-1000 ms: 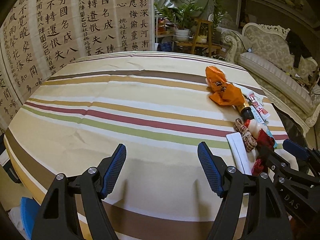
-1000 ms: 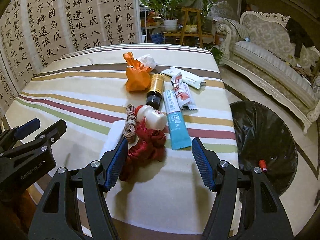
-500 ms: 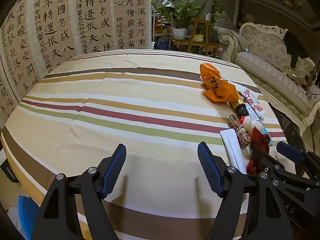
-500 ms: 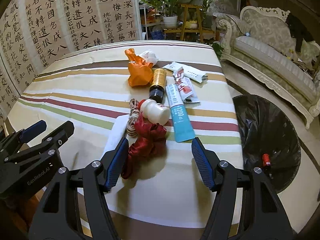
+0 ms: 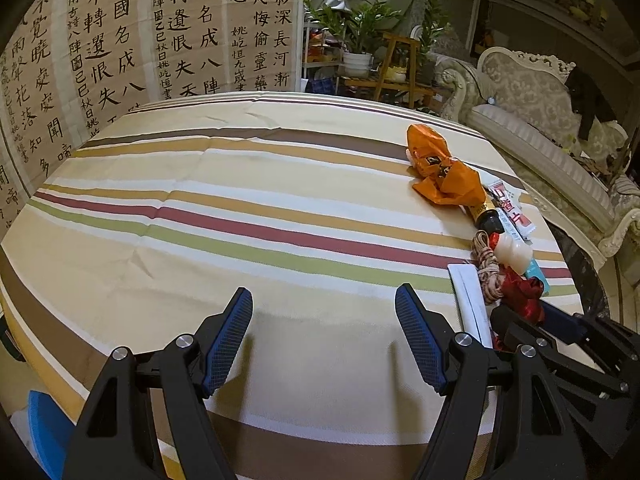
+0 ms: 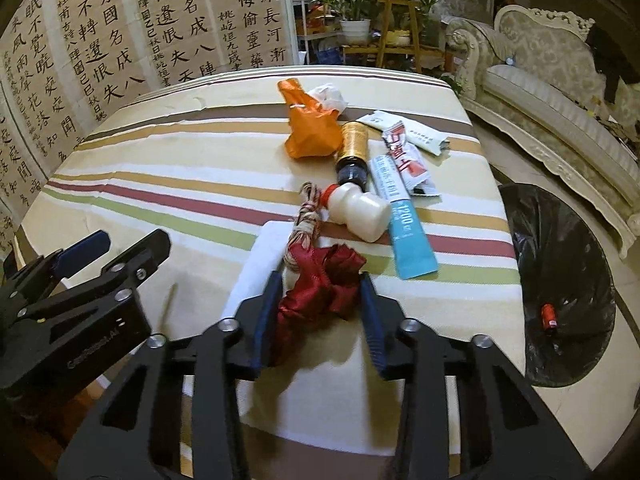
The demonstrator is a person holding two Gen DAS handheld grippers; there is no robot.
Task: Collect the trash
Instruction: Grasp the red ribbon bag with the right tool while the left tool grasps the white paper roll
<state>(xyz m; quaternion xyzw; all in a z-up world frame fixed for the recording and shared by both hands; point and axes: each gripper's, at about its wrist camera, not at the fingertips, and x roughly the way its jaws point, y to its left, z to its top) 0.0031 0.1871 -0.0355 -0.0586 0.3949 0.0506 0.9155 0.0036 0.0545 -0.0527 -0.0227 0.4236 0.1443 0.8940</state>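
Both grippers tilt downward over the round table with its striped cloth (image 5: pixel 280 208). The left gripper (image 5: pixel 324 336) hovers above a bare stretch of cloth, its blue-padded jaws standing wide with nothing between them. The right gripper (image 6: pixel 320 312) sits low at the near end of the trash pile; its jaws have just been closing and now stand narrow around the crumpled dark red fabric wrapper (image 6: pixel 324 280), both pads touching its sides. Just beyond lie a braided red-and-white cord (image 6: pixel 306 216), a small white plastic bottle with a red cap (image 6: pixel 360 212) and a light blue tube (image 6: pixel 408 232). The black-lined trash bin (image 6: pixel 560 280) stands on the floor beside the table, to the right.
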